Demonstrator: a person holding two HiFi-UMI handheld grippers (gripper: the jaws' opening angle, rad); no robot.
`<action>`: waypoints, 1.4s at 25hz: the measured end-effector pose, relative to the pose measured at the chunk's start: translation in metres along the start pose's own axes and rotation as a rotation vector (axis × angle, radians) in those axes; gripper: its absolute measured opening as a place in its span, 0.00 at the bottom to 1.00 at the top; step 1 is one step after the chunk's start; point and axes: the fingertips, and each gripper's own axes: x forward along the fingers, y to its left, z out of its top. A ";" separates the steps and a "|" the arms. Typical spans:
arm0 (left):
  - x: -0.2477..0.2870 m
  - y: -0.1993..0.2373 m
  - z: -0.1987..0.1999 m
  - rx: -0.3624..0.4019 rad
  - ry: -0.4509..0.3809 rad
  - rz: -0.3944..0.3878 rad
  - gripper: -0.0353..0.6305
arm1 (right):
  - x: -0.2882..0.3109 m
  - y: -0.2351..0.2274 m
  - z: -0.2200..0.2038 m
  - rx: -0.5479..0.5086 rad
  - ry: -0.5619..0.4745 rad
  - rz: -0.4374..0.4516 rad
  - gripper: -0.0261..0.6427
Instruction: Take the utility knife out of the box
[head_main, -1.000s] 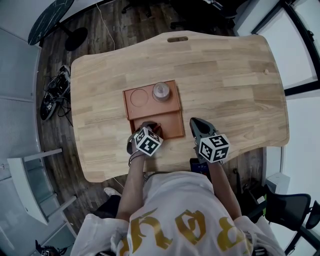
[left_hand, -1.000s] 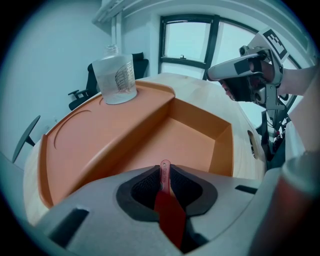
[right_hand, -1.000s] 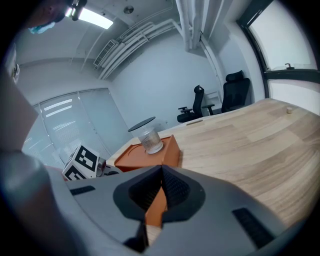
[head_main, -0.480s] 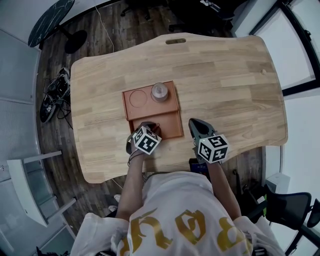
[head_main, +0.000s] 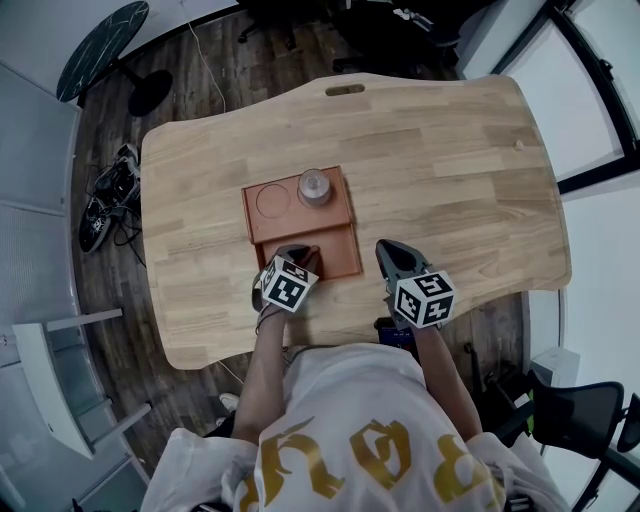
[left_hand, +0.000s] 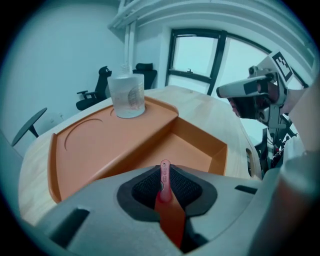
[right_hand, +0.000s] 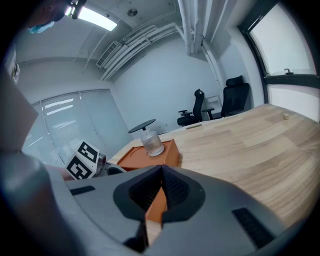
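Head view: a wooden table (head_main: 450, 170) carries an orange box (head_main: 338, 250) with a glass jar (head_main: 314, 187) standing on the box's raised far deck. The left gripper (head_main: 297, 253) hangs over the box's near compartment, and the right gripper (head_main: 392, 255) sits just beside the box's right wall, above bare table. Left gripper view: the jaws are clenched on a thin red utility knife (left_hand: 164, 181), whose narrow end pokes out past the pads toward the box. The compartment beyond looks empty, so the knife appears to be lifted free of the box floor. Right gripper view: the jaws are pressed together on nothing; the orange in the gap is the box's side seen beyond them. Hazards, as judged: the grip takes only a slim section of the knife, so the knife may pivot or slide between the pads and fall back into the compartment. A low withdrawal may snag the knife on the box's near wall. That would drag the unbraced box and could upset the jar, since the right gripper is not holding the box.
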 end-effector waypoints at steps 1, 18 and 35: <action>-0.003 0.001 0.004 -0.006 -0.022 0.006 0.14 | -0.001 0.000 0.000 -0.002 -0.002 -0.001 0.06; -0.051 -0.005 0.033 -0.198 -0.283 0.004 0.14 | -0.017 0.014 0.011 -0.084 -0.060 -0.025 0.06; -0.128 -0.005 0.060 -0.378 -0.613 -0.026 0.14 | -0.036 0.034 0.030 -0.121 -0.167 -0.054 0.06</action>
